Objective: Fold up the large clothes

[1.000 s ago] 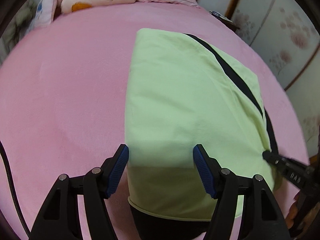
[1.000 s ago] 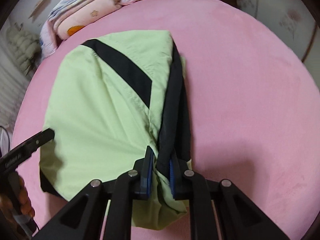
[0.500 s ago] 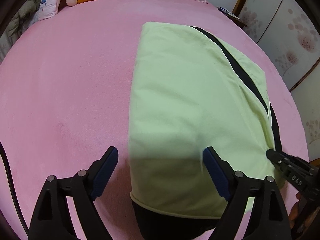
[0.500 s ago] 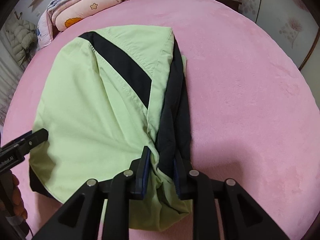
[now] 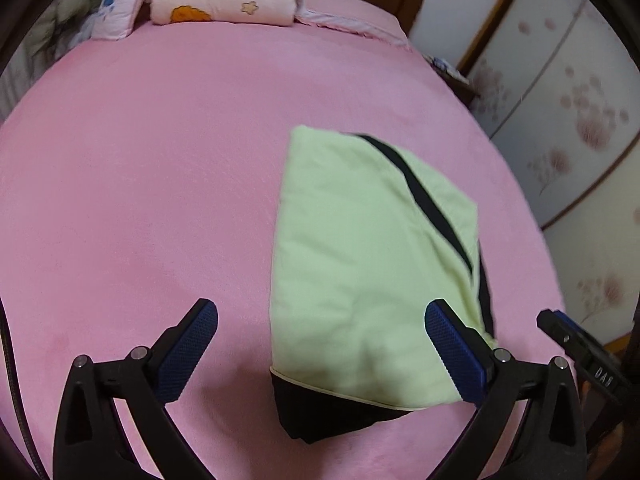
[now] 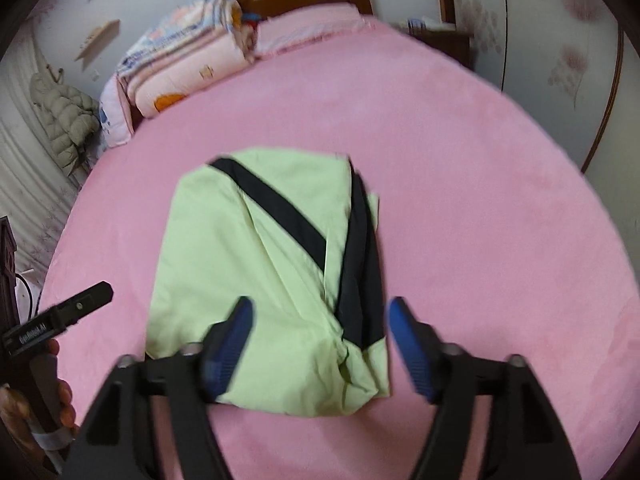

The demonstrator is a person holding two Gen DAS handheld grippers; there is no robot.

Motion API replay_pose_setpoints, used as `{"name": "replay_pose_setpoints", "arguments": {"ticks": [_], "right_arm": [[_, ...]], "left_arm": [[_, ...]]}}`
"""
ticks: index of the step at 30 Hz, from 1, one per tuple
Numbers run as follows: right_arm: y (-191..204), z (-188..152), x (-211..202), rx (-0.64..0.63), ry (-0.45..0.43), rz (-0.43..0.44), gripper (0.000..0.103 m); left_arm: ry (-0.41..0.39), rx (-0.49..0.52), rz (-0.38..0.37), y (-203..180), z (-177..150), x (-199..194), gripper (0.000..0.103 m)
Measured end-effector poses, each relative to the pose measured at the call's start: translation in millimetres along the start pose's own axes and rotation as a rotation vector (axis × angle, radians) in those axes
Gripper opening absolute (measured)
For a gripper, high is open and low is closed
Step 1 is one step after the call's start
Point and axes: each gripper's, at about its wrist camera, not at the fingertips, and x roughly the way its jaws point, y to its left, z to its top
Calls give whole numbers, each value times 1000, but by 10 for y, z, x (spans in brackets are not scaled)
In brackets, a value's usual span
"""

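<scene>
Both tongs have just been opening and now grip nothing. The left gripper gapes above the folded green garment on the pink bed; only this view shows its black hem. The right gripper (blurred) alone reveals the crossing black stripes and a puffy jacket.
</scene>
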Motion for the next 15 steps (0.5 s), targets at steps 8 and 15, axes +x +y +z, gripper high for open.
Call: {"name": "replay_pose_setpoints", "arguments": {"ticks": [8,15], "right_arm": [[122,-30,-41,-122,-84,9,85],[8,-76,452,-167,3,-23,85]], "left_arm": [[-49,4,8,126,-66,-209,103],[45,-1,-44,153,-99,371,103]]}}
